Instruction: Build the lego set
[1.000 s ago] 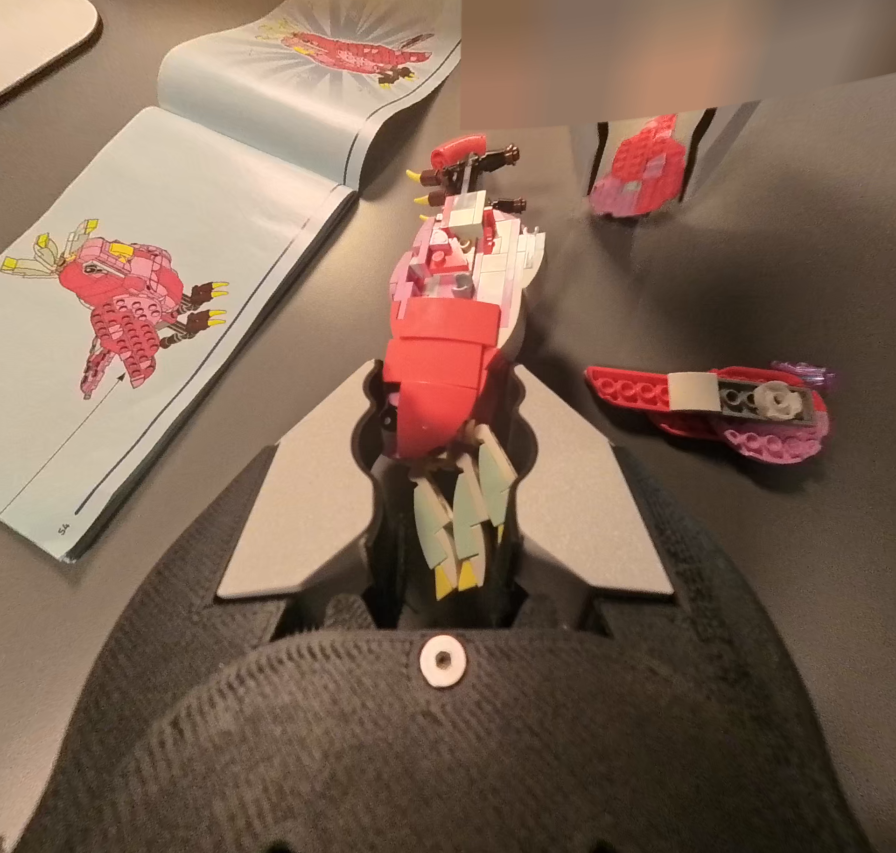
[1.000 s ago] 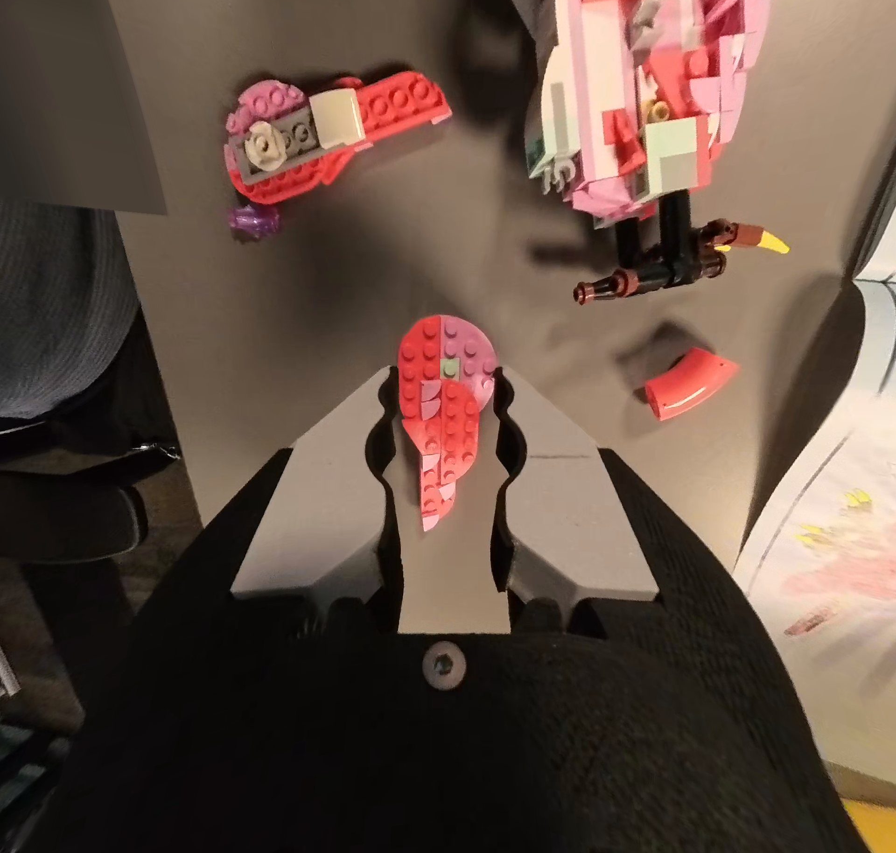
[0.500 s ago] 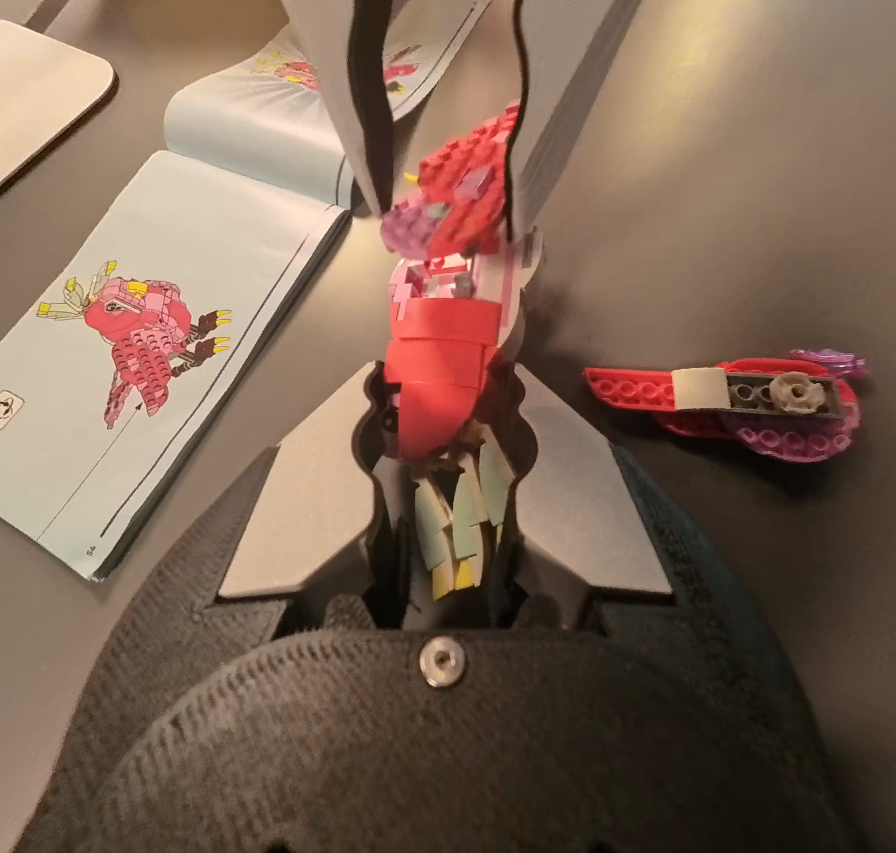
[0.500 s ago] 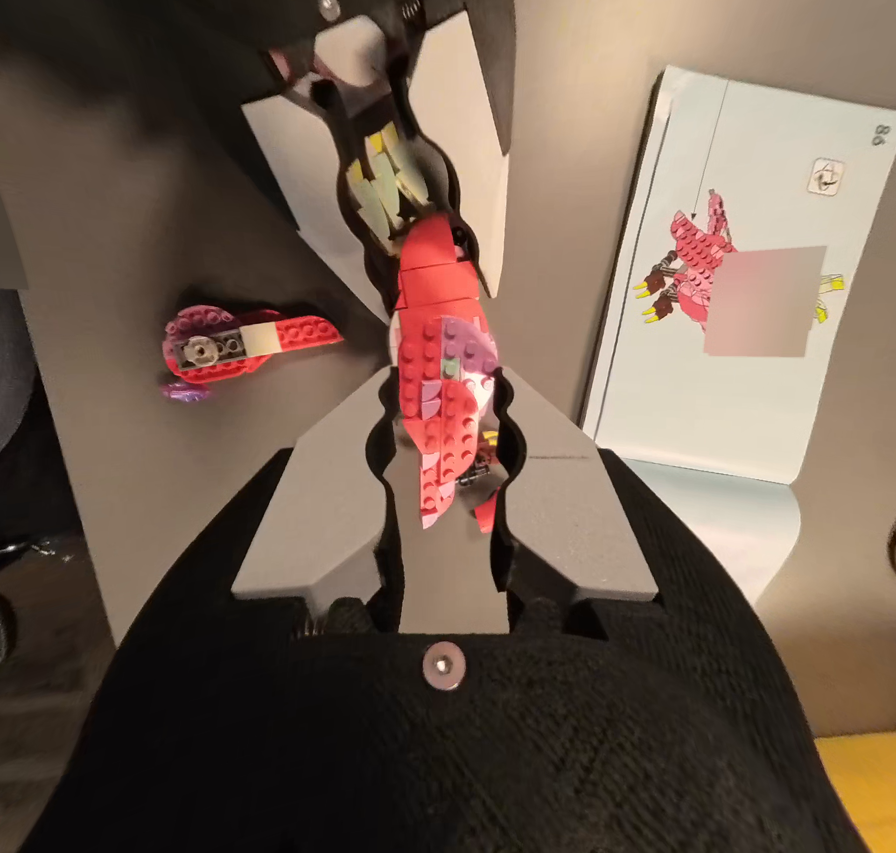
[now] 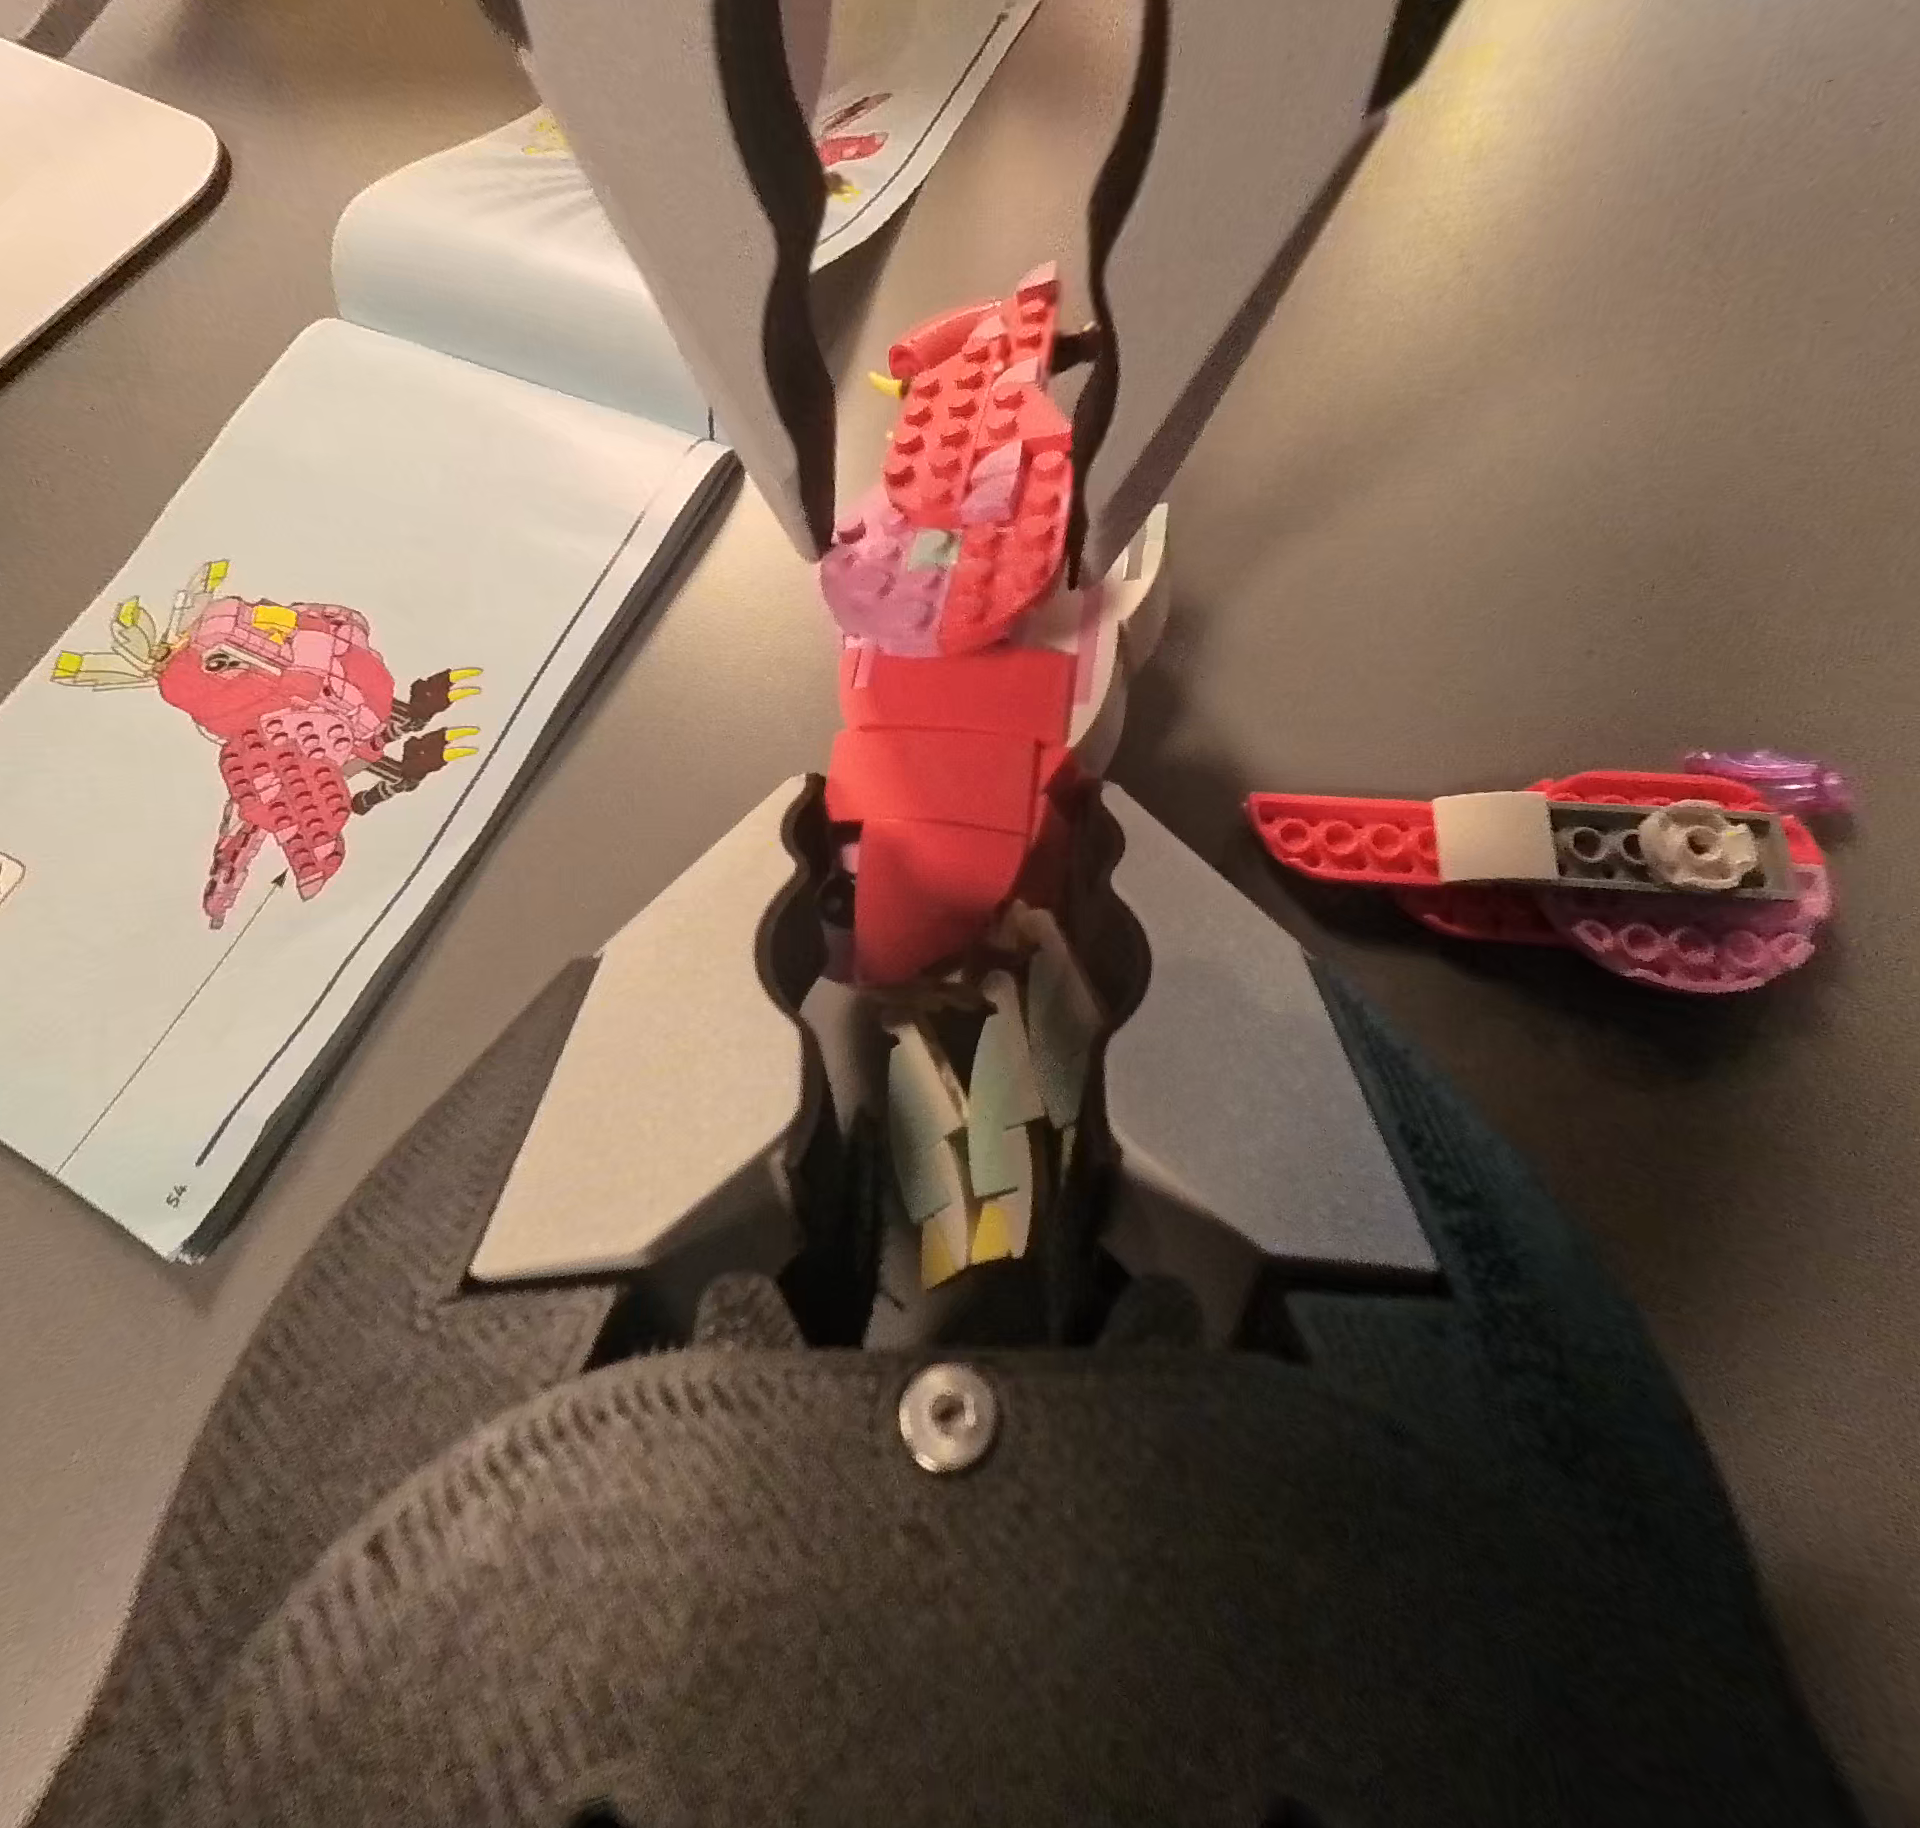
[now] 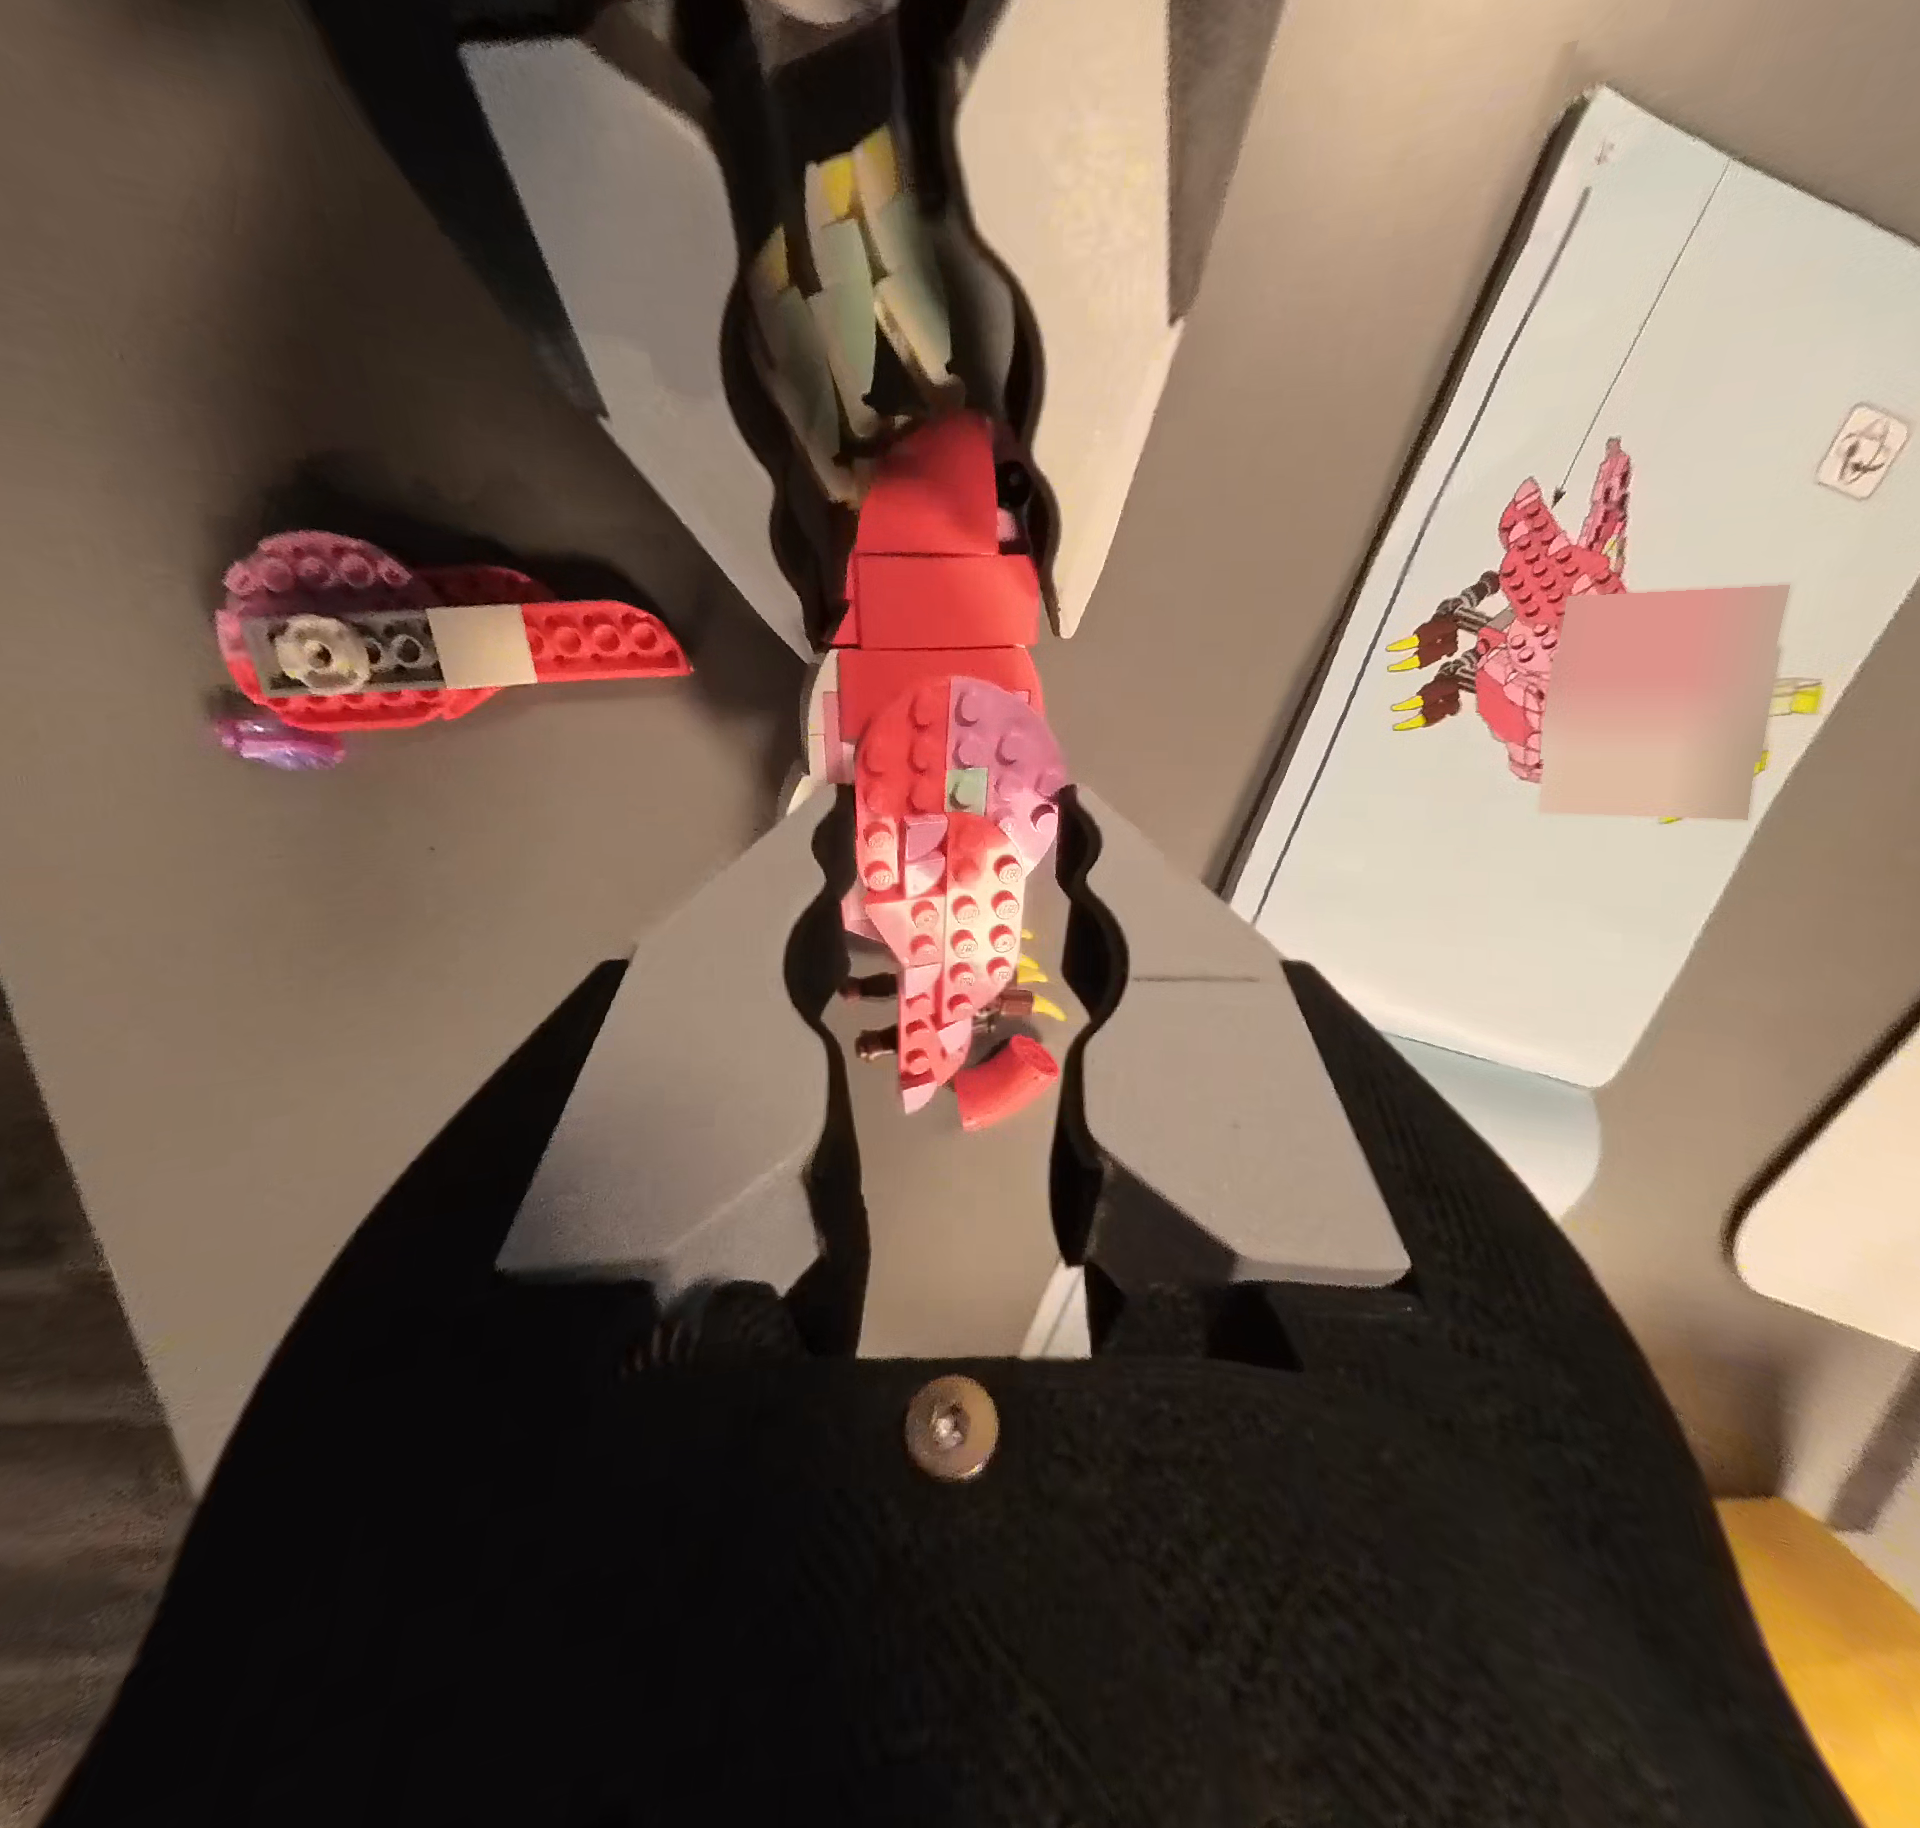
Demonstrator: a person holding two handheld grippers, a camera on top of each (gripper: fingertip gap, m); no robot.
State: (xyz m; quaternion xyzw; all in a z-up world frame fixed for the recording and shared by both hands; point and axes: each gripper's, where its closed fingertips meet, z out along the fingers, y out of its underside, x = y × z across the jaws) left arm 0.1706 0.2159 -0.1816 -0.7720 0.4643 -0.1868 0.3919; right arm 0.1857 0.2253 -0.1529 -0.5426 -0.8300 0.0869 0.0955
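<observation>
At the bottom centre of the left wrist view, my left gripper (image 5: 956,822) is clamped on the red head end of a brick-built bird model (image 5: 951,739), both grey fingers (image 5: 675,1072) against its sides; pale green and yellow crest pieces trail back between them toward the wrist. The model's body is red on top, with pink and white plates farther along. Beyond it, upper centre, my right gripper (image 5: 951,521) reaches in from the top edge and holds a studded red-and-lilac wing panel (image 5: 966,490), laid over the model's back.

The right wrist view shows the same meeting from the opposite side: the right gripper (image 6: 940,843) grips the wing panel (image 6: 956,864) at its edges, and brown legs with yellow claws (image 6: 1039,989) show under the panel, as does a loose curved red piece (image 6: 1003,1082). Only this view shows a yellow surface (image 6: 1818,1622) at lower right.

A second wing assembly (image 5: 1558,853), red and lilac with a grey bar and white tile, lies alone at mid right on the grey table (image 5: 1558,428), well apart from both grippers. The open instruction booklet (image 5: 364,687) fills the left side, close to the left finger. A rounded pale mat (image 5: 83,189) sits at the upper left edge. The barest stretch of table is at upper right.
</observation>
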